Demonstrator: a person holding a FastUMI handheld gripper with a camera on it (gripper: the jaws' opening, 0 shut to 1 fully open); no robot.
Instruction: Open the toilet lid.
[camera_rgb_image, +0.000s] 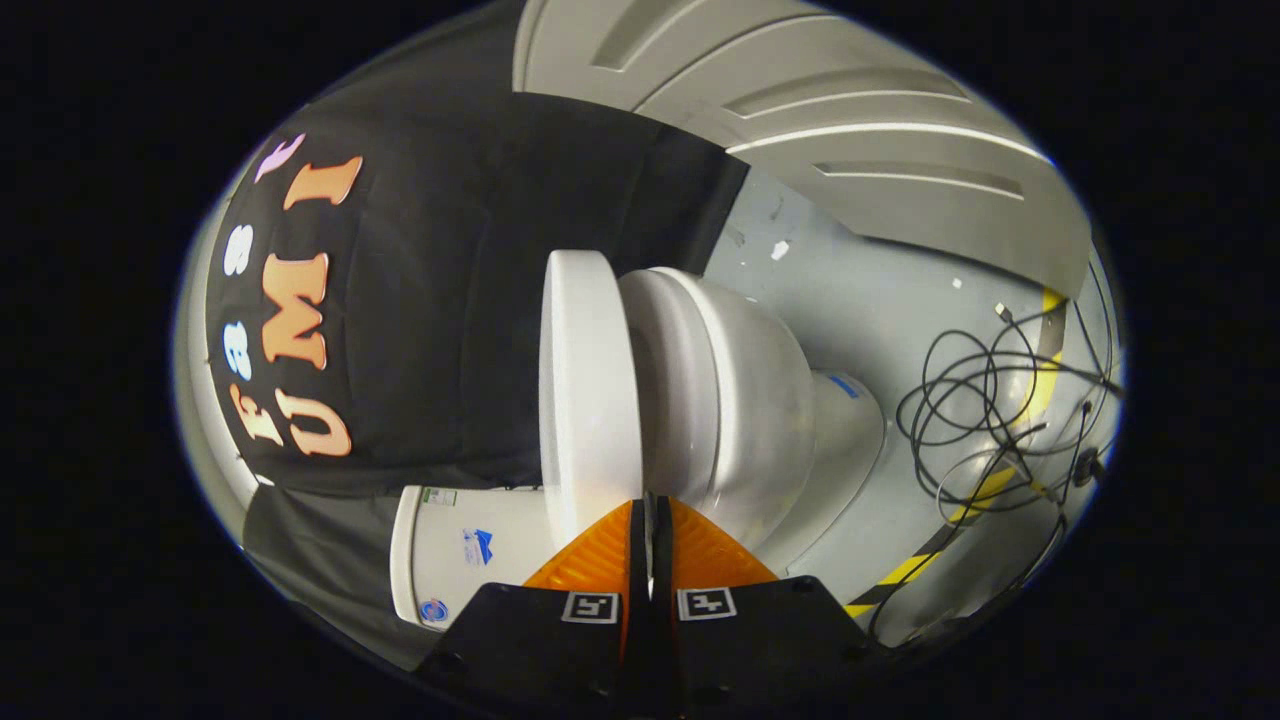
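The view is rolled, so the white toilet lies sideways, with the floor on its right. Its thick white lid (590, 380) stands a narrow gap apart from the seat and bowl (740, 400). The tank (470, 560) sits left of the fingers, near the lid's close end. My gripper (648, 512) is shut, its fingers pressed together with nothing visible between them. The tips sit at the slit between lid and seat, against the lid's near edge. The contact itself is hidden behind the tips.
The toilet base (850, 420) rests on a grey floor (870, 290). Loose black cables (990, 400) and a yellow-black tape strip (960, 520) lie beyond the base. A pale panelled door (850, 110) stands past the toilet, and black cloth (450, 300) hangs behind it.
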